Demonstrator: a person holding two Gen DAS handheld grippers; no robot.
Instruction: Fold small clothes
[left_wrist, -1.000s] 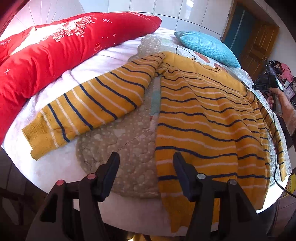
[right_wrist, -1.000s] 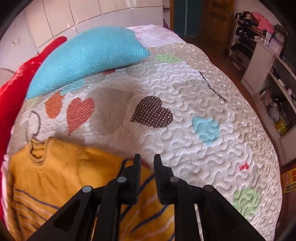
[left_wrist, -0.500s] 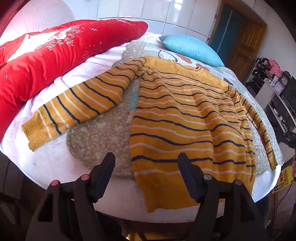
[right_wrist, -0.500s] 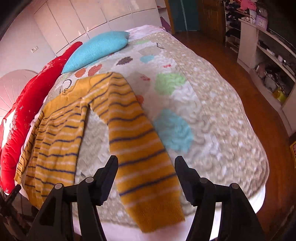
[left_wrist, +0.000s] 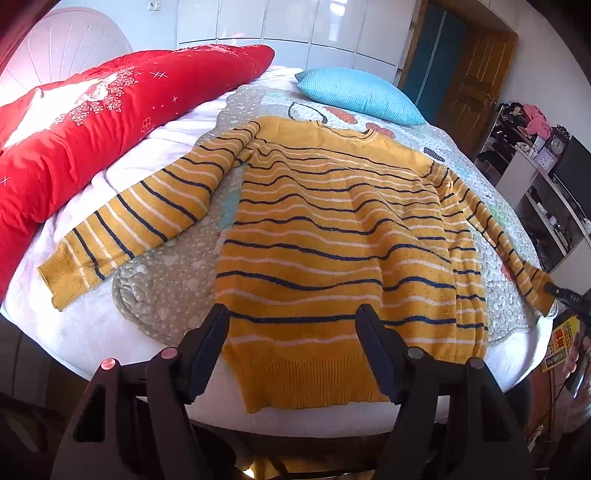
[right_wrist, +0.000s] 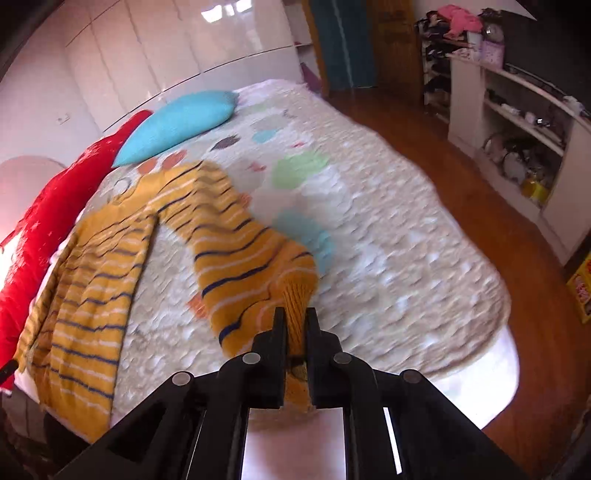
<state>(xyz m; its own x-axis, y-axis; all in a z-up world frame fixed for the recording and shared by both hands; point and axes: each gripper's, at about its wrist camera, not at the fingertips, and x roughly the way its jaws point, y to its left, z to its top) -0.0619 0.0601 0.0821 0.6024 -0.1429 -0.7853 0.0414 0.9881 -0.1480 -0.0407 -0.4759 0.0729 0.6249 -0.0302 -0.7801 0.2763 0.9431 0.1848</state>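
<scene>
Sweater (left_wrist: 332, 229) lies flat, front up, on the quilt (right_wrist: 388, 229), hem toward the near edge of the bed (left_wrist: 74, 325), collar at 12 o'clock in the left wrist view. Yellow knit, navy and white stripes.

Left gripper (left_wrist: 291, 325): fingers spread wide, nothing between them. It hangs over the near bed edge, tips framing the hem at 6 o'clock; I can't tell whether they touch the fabric.

Right gripper (right_wrist: 295, 325): fingers nearly closed, pinching the ribbed cuff (right_wrist: 295, 299) of one sleeve (right_wrist: 236, 236). Cuff fabric is bunched upright between the fingers and runs back into the jaw throat. In the left wrist view the same cuff sits at 3 o'clock near the quilt edge, with a black tip of the right gripper just touching it.

Other sleeve (left_wrist: 147, 218) lies stretched out toward 9 o'clock, cuff on the white sheet, apart from both grippers.

Red duvet (left_wrist: 92, 122) is piled along the bed at 10 o'clock, near that sleeve but not touching it. Blue pillow (left_wrist: 358, 96) sits at 12–1 o'clock, just beyond the collar. Right wrist view is motion-blurred; quilt detail is soft. White shelves (right_wrist: 517, 129) stand at 2 o'clock across the wood floor (right_wrist: 535, 314).
</scene>
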